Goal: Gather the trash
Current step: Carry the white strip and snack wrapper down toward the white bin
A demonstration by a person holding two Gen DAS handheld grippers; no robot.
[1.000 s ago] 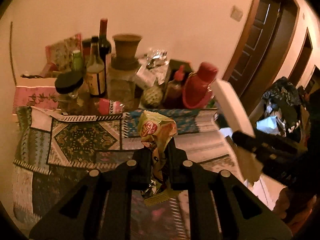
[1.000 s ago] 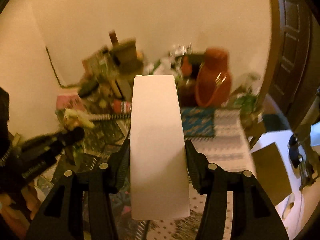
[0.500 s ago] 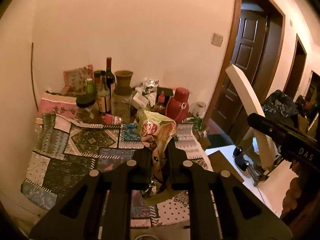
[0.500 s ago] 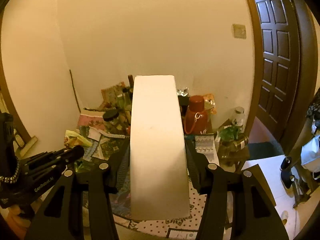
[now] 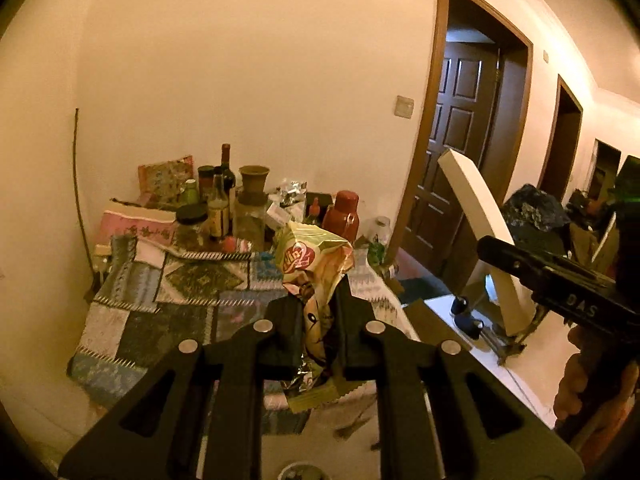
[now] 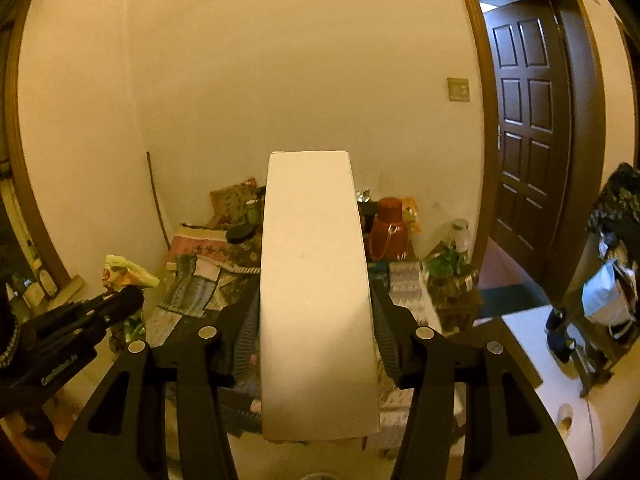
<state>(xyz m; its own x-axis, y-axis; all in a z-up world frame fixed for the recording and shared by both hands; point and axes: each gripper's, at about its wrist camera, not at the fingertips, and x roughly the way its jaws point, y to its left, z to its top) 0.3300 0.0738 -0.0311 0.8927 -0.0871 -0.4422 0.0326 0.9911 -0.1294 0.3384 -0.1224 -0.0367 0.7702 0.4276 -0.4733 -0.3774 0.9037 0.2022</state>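
A crumpled snack wrapper [image 5: 314, 264] is being gripped by the left tongs [image 5: 316, 320], its yellow top with a red logo standing up between the two black fingers and its foil end hanging down below them. It is being held in the air on the near side of the bench [image 5: 120, 332], well clear of the patchwork cloth [image 5: 188, 280] by which the bench is being covered.

A long white carton [image 6: 316, 296] is being clamped by the right tongs [image 6: 316, 320], one ribbed finger being pressed against each long side, and it is being pointed up and away toward the wall behind the bench. In the left wrist view the same carton [image 5: 480, 236] is being seen tilted to the right of the bench, in front of the dark wooden door [image 5: 460, 168].

At the far edge of the bench, against the wall, a cluster of things is being kept: a wine bottle [image 5: 226, 176], a clay pot [image 5: 253, 178], a black-lidded jar [image 5: 191, 226] and a red flask [image 5: 343, 216]. A glass jar [image 6: 458, 236] is being seen just right of the bench, near the door frame.

In the right wrist view the left tongs [image 6: 120, 300] are being shown left of the bench with the wrapper [image 6: 126, 272] at their tip.
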